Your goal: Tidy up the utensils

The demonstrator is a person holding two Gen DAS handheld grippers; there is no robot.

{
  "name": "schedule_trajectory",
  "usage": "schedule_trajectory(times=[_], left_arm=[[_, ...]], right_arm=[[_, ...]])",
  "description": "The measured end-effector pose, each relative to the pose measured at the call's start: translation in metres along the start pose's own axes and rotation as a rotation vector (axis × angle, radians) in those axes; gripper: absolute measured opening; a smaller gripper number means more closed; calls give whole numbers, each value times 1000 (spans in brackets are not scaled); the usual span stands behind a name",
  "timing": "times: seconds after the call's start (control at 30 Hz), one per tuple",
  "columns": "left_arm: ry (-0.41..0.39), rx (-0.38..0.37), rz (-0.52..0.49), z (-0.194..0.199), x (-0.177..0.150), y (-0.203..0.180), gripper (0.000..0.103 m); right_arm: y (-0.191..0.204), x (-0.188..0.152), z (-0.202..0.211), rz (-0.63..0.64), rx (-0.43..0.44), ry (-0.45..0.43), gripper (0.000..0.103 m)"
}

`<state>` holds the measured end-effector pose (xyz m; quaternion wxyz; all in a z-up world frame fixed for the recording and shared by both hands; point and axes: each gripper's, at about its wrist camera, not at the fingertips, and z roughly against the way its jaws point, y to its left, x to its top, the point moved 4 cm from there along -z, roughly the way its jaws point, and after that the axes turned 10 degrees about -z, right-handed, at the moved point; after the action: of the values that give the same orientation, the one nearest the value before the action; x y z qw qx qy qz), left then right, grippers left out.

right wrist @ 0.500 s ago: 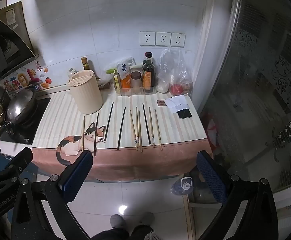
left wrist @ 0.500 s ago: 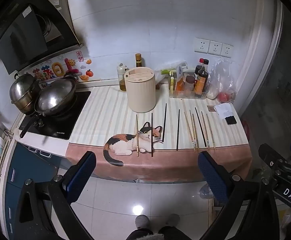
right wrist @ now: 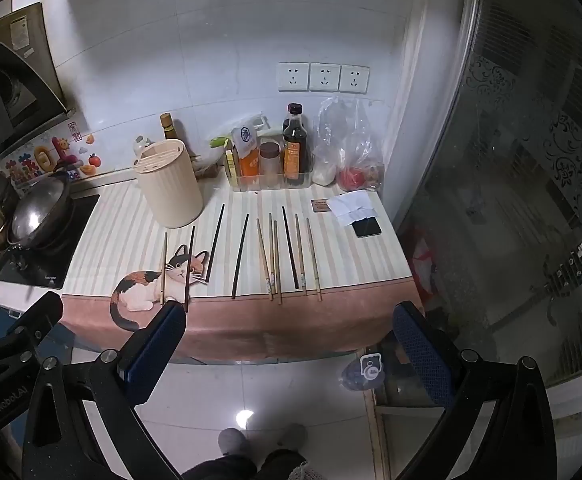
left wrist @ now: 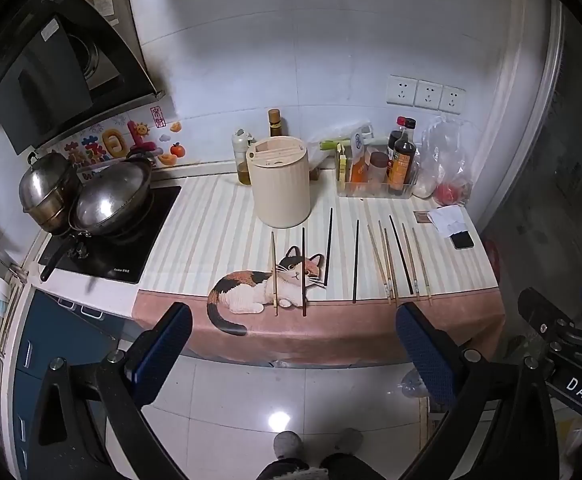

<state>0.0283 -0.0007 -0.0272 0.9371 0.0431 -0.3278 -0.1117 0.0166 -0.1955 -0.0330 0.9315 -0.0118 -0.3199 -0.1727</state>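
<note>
Setting: kitchen worktop (left wrist: 195, 240) under a striped cloth with a cat print; person stands back from it, feet visible on the tiled floor.
Left tool (left wrist: 291, 352): jaws spread as wide as they go, nothing between them; hangs over the floor short of the worktop edge, angled down toward it.
Right tool (right wrist: 287, 348): same, jaws fully apart and empty, held short of the cloth's front edge.
Chopsticks, left group (left wrist: 303, 272): four laid singly and spaced apart, one pale, three dark; the two leftmost lie across the cat print.
Chopsticks, right group (left wrist: 401, 260): about six, mostly pale wood with one dark among them, lying close together, tips toward the front edge.
Holder (left wrist: 279, 182): cream cylindrical holder with a slotted top, standing upright behind the left group; no utensil visible in it.
Other items: wok and steamer pot (left wrist: 107, 196) on the hob at left; bottles in a clear tray (left wrist: 375, 188) at the back; phone and paper (right wrist: 355, 212) at the right end.
Done so far: nothing, by the look of it; every chopstick lies loose on the cloth.
Left to do: all of it; likely pick up the sticks, match dark with dark and pale with pale, and slot them into the holder.
Stage: approach, no contact yet.
</note>
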Motion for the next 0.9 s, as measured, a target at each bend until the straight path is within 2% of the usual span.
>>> schedule_trajectory(times=[0.9], left_arm=[[-8, 11, -5, 2, 2, 7, 103]], right_arm=[[-3, 3, -1, 3, 1, -4, 103]])
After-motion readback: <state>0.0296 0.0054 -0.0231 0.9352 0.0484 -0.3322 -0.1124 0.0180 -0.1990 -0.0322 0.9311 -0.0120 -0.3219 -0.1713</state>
